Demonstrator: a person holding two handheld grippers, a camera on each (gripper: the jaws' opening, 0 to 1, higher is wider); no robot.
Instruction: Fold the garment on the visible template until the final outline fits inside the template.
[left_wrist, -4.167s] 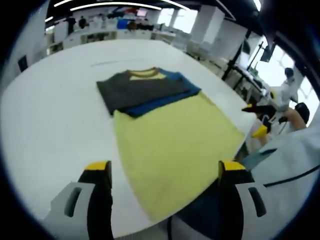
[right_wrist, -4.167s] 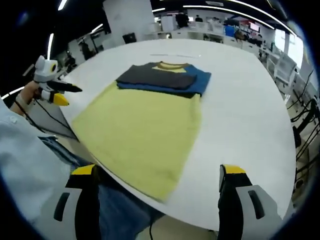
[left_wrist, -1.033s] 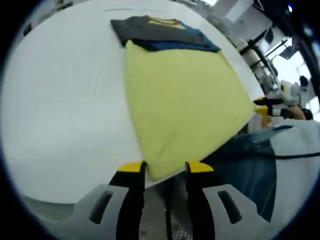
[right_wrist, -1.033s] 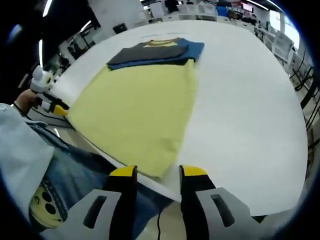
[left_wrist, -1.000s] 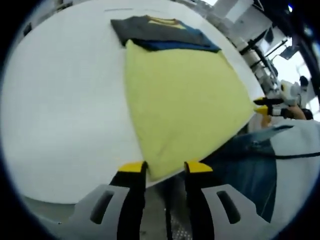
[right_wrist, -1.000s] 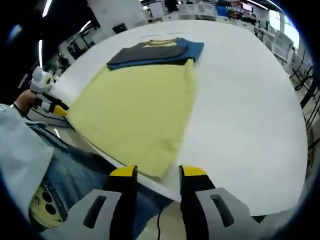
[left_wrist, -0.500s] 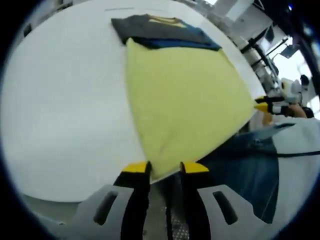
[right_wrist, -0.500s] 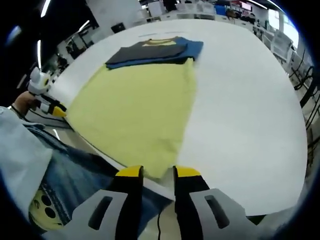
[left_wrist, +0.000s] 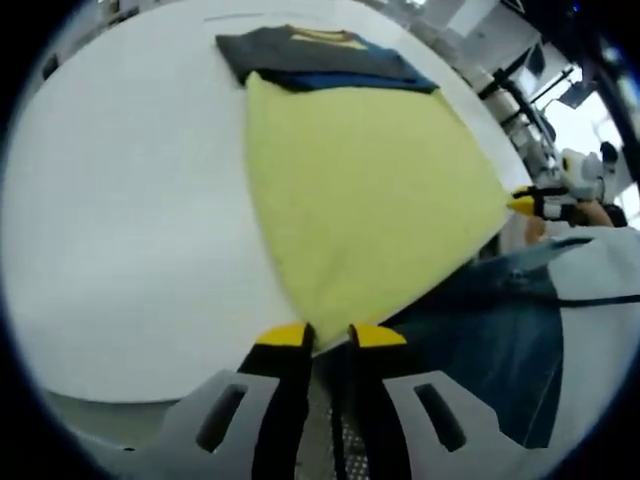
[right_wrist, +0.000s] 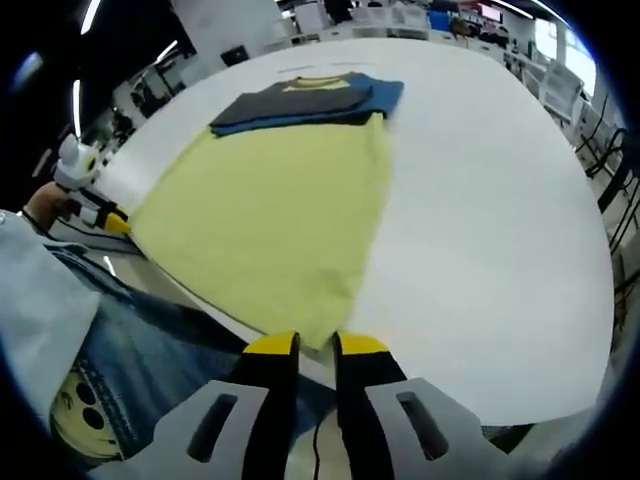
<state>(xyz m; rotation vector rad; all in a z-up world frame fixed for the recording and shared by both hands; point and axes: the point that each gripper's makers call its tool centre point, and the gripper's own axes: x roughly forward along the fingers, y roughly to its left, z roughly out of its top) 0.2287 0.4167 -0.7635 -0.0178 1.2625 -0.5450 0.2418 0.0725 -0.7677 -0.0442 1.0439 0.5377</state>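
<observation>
Nearby, person's jeans (right_wrist: 150, 340) below table (right_wrist: 480, 240) edge, under garment (right_wrist: 270, 220) hem.

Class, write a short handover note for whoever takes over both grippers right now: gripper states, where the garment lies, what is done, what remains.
Left gripper: fingers nearly shut on a near corner of the yellow garment.
Right gripper: the same, on the other near corner.
Garment lies flat on the white table, hem at the near edge; its grey and blue sleeves are already folded across the far end.
No template outline can be made out.
Left: likely lift the hem and fold it toward the collar.
</observation>
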